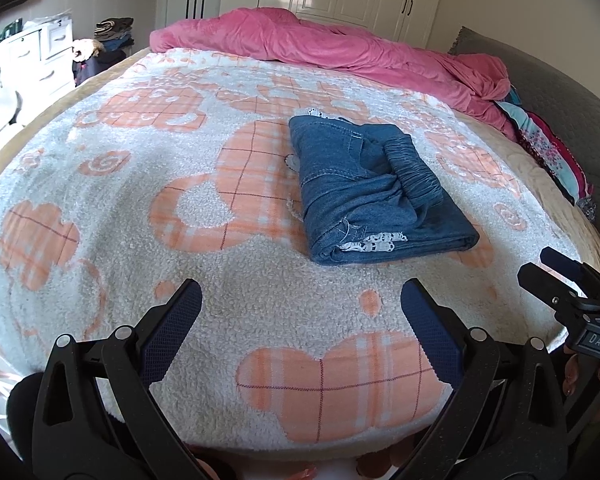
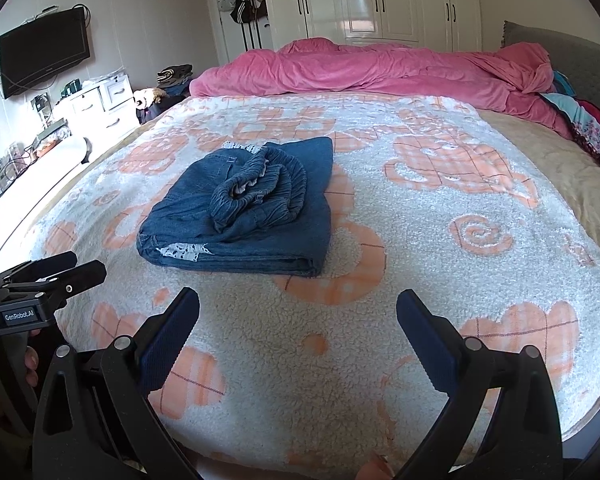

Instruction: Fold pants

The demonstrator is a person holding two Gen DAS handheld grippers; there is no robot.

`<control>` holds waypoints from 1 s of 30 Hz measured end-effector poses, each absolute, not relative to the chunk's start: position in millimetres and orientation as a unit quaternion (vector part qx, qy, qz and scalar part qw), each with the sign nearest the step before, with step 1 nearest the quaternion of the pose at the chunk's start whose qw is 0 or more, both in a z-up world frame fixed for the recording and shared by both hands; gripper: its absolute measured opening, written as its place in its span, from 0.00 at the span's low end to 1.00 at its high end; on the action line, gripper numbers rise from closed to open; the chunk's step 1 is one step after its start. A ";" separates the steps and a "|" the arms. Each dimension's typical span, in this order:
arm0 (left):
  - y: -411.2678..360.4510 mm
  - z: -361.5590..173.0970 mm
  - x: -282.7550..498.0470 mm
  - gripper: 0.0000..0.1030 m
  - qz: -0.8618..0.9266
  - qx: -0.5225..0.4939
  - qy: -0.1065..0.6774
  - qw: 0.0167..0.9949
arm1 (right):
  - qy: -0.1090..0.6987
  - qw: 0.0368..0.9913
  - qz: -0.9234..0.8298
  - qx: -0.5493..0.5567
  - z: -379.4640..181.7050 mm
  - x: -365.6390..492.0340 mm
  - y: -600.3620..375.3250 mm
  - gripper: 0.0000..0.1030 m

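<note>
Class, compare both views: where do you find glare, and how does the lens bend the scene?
Left wrist view: blown-out daylight on the white drawers, bed edge bowed by fisheye. Right wrist view: window glare on the glossy wardrobe doors, dark vignette corners; folded pants stay sharp.

Home bedroom, bed (image 2: 420, 264) with pink duvet (image 2: 380, 68), white wardrobes (image 2: 380, 0), wall-mounted TV (image 2: 44, 50), white drawers (image 2: 100, 104)

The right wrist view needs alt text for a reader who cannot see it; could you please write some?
Folded blue jeans lie on a white and orange blanket on a bed, elastic waistband bunched on top. The open right gripper hovers nearer the camera, holding nothing; the left gripper shows at the left edge.
</note>
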State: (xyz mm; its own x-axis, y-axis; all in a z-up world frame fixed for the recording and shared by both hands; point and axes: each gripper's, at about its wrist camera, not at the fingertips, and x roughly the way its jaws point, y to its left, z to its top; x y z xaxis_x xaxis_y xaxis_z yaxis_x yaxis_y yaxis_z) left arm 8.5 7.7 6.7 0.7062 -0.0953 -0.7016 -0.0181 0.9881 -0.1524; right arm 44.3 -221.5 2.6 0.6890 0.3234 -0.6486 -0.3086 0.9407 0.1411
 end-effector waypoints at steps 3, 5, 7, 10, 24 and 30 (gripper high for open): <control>7.5 7.1 8.8 0.91 -0.022 -0.075 0.382 0.921 | 0.356 0.919 0.172 0.011 2.5 44.1 -221.3 0.96; 7.5 7.2 8.7 0.91 -0.021 -0.074 0.382 0.921 | 0.356 0.919 0.172 0.010 2.5 44.0 -221.2 0.96; 7.5 7.2 8.9 0.91 -0.021 -0.075 0.382 0.921 | 0.356 0.919 0.172 0.010 2.6 44.1 -221.2 0.96; 7.9 7.2 9.2 0.91 -0.020 -0.075 0.382 0.921 | 0.356 0.919 0.172 0.011 2.5 44.1 -221.2 0.96; 7.9 8.1 8.6 0.91 -0.019 -0.075 0.382 0.921 | 0.356 0.918 0.172 0.011 2.5 44.4 -221.5 0.96; 8.8 9.5 8.1 0.91 -0.020 -0.076 0.381 0.921 | 0.356 0.918 0.172 0.010 2.3 44.5 -221.5 0.96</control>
